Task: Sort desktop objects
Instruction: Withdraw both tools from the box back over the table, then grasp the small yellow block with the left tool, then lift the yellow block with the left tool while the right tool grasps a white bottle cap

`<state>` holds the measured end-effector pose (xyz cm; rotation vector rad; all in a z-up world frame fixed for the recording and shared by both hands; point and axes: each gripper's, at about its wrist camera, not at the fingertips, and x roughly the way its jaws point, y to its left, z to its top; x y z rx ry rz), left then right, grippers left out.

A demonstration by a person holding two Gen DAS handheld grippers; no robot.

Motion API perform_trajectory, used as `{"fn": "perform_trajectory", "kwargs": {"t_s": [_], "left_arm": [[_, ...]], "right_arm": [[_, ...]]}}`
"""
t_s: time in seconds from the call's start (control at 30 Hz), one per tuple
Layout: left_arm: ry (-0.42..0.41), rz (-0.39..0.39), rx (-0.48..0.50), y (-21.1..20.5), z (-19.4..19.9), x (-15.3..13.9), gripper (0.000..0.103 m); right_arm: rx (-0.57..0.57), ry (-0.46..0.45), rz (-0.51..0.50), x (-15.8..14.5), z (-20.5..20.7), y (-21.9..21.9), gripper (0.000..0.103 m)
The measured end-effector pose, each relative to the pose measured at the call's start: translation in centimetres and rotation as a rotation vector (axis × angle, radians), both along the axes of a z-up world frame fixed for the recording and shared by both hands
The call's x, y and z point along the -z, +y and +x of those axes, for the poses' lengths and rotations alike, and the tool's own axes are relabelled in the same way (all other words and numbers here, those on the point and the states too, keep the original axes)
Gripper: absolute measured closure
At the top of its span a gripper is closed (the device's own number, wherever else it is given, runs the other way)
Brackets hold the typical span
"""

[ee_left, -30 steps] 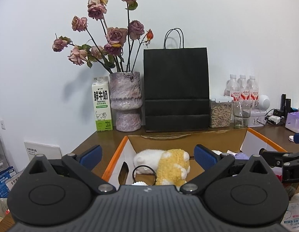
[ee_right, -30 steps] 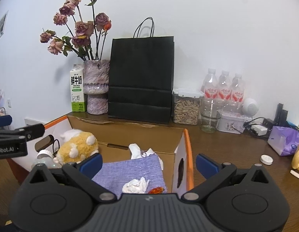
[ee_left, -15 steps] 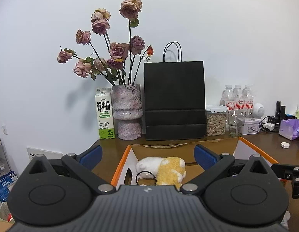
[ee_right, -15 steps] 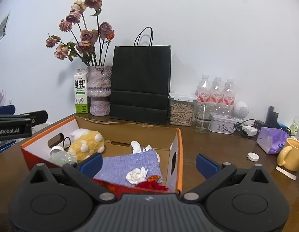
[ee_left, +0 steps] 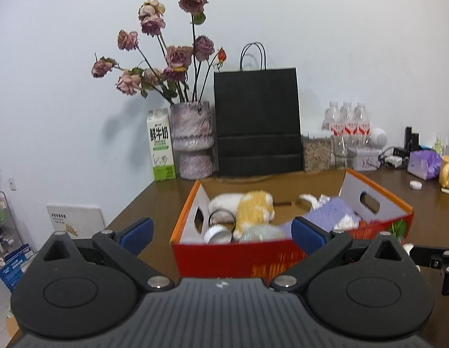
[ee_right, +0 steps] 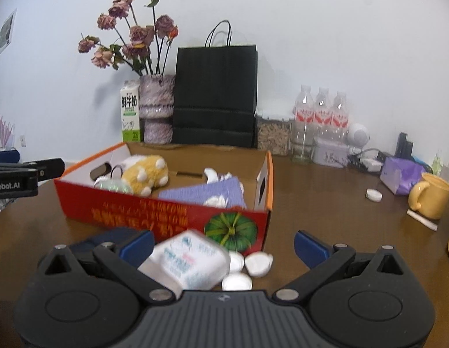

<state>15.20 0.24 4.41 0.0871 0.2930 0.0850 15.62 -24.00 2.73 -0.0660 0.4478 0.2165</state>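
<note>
Several items already lie in the red-and-orange cardboard box (ee_right: 178, 211); white tissue packet (ee_right: 186, 261) and crumpled wads (ee_right: 258, 261) remain outside. My left gripper (ee_left: 221, 232) and right gripper (ee_right: 224, 242) both gape, empty.

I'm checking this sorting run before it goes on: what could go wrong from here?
1. The white tissue packet lies between the open right gripper fingers and looks soft, so a grasp might crush it or slip.
2. Small white crumpled paper balls lie right beside it and could be scattered.
3. The red and orange cardboard box stands close behind, so a fast lift may clip its wall.
</note>
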Motion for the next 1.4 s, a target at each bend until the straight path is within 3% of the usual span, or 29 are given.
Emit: {"fn": "perform_trajectory", "kwargs": {"t_s": [0.37, 0.57, 0.83, 1.13, 1.23, 1.27, 1.4], "left_arm": [[0.134, 0.003, -0.030, 2.6, -3.2, 3.5, 0.000], [0.191, 0.030, 0.039, 2.4, -3.9, 5.2, 0.000], [0.208, 0.061, 0.171, 1.7, -3.2, 6.2, 0.001], [0.249, 0.031, 0.284, 1.7, -0.9, 6.9, 0.031], [0.262, -0.008, 0.333, 1.7, -0.6, 6.9, 0.055], [0.265, -0.019, 0.352, 1.7, -0.6, 6.9, 0.069], [0.262, -0.010, 0.342, 1.1, -1.0, 6.8, 0.072]], "right_arm": [[-0.016, 0.069, -0.026, 2.5, -3.4, 0.2, 0.000], [-0.010, 0.109, -0.032, 3.6, -3.9, 0.3, 0.000], [0.020, 0.126, -0.041, 4.0, -3.9, -0.1, 0.000], [0.043, 0.137, -0.043, 4.3, -3.4, -0.5, 0.000], [0.041, 0.141, -0.043, 4.4, -3.3, -0.5, 0.000], [0.041, 0.142, -0.042, 4.4, -3.3, -0.5, 0.000], [0.042, 0.143, -0.035, 4.5, -3.3, -0.7, 0.000]]}}
